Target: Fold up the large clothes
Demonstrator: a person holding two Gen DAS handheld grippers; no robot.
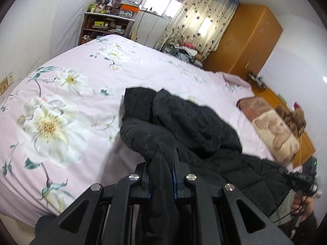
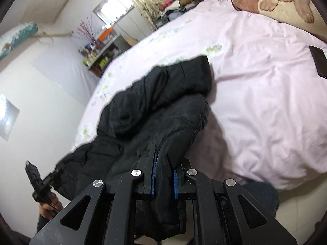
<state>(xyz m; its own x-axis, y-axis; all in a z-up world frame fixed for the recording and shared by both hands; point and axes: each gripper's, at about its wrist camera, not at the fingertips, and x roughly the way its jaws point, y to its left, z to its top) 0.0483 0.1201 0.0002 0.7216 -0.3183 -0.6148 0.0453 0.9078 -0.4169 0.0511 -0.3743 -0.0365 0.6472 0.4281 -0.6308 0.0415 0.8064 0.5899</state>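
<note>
A black padded jacket (image 1: 184,122) lies partly on the pink floral bed (image 1: 71,106), stretched between both grippers near the bed's front edge. My left gripper (image 1: 161,163) is shut on a fold of the jacket's edge, which hangs down between the fingers. My right gripper (image 2: 164,163) is shut on another part of the jacket (image 2: 155,102), its blue pads (image 2: 153,175) pinching the fabric. The right gripper also shows at the lower right of the left wrist view (image 1: 302,179), and the left gripper shows at the lower left of the right wrist view (image 2: 38,181).
A brown and cream pillow (image 1: 273,126) lies at the bed's head. A dark phone (image 2: 318,61) lies on the sheet (image 2: 265,102). A cluttered shelf (image 1: 106,24), a curtain (image 1: 200,20) and a wooden wardrobe (image 1: 245,40) stand beyond the bed.
</note>
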